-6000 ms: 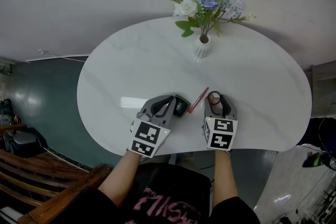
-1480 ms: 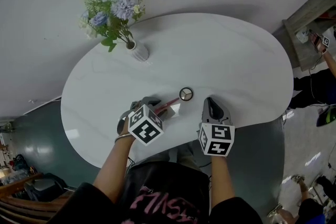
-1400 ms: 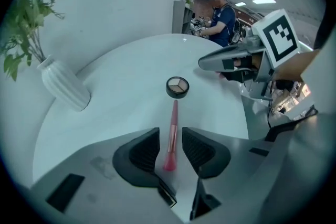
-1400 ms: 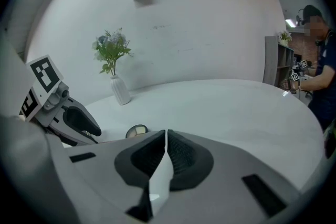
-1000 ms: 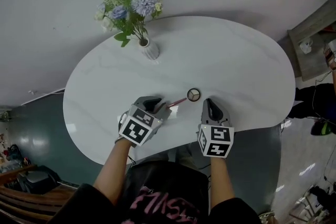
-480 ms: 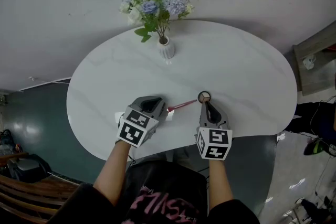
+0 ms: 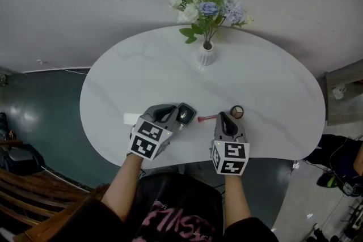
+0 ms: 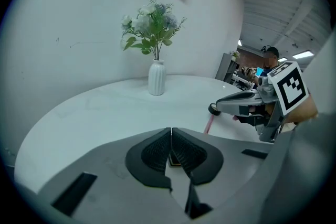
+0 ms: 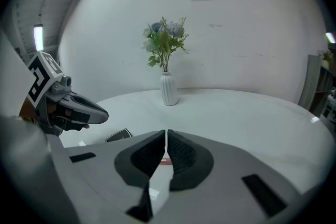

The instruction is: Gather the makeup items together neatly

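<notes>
a white oval table (image 7: 272,82) is viewed from above, with both grippers held over its near edge.

the left gripper (image 7: 174,117) is found with its jaws clenched together and nothing clamped between them. in the left gripper view the pads meet at their tips, and a dark, gold-edged surface is glimpsed through the gap beneath them. a black compact (image 7: 185,114) lies flat on the table right at this gripper's tip. contact between the two cannot be confirmed.

the right gripper (image 7: 225,118) is likewise recorded with its jaws pressed against each other and empty. a short stretch of a pink pencil (image 7: 207,118) is seen through the gap below the pads in the right gripper view. the pencil lies on the table between the two grippers, with one end just beside the compact and the other at the right gripper's tip.

a small round pot (image 7: 237,112) stands just beside that tip, on its right. compact, pencil and pot are thus laid in a loose row near the table's near edge.

a white flat piece (image 7: 131,119) is noted on the table at the left gripper's left. a ribbed white vase (image 7: 206,56) stands upright on the far side, well apart from the row, and holds flowers (image 7: 207,5).
</notes>
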A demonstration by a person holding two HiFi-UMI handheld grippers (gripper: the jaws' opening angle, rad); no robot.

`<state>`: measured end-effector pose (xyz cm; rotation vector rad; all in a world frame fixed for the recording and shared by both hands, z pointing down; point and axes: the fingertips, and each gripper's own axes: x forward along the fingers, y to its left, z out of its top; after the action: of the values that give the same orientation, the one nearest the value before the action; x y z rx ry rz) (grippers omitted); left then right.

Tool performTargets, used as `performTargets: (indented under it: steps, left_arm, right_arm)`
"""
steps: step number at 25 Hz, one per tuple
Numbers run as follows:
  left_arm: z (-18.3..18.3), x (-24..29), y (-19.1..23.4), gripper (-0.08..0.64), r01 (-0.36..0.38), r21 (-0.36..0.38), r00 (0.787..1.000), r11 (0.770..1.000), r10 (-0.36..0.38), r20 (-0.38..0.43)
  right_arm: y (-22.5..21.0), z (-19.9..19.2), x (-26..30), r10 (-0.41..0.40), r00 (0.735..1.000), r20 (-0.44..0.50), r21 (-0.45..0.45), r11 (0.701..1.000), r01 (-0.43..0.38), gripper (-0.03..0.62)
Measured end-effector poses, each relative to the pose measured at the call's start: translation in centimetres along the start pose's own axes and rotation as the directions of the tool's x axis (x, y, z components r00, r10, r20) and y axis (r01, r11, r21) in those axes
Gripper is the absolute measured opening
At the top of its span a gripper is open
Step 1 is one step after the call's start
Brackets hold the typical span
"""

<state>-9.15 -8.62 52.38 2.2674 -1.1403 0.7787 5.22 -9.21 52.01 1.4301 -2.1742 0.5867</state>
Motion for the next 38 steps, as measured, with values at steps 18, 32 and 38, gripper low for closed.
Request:
performTargets:
  steps: [18, 32, 38]
  left_arm:
    - [-3.6, 3.3, -2.7, 0.259, 0.002, 0.087, 0.987, 0.996, 0.013, -0.162]
    - [-4.1, 4.4, -3.0, 0.27, 0.042, 0.036, 0.973, 0.998, -0.032, -0.229]
    - [-5.1, 3.6, -3.7, 0.268, 0.209, 0.221, 0.936, 0.953, -0.13, -0.326]
  right_arm:
    - [1.0, -0.7, 0.2, 0.02, 1.0, -0.024, -0.014, 1.0, -0.02, 0.071]
    - [-0.9, -1.5, -0.2, -0.005, 0.999, -0.032, 0.015, 1.0, 0.006, 0.071]
    - [-1.0, -1.4, -0.3, -0.012, 1.0, -0.019, 0.03, 0.999, 0.012, 0.071]
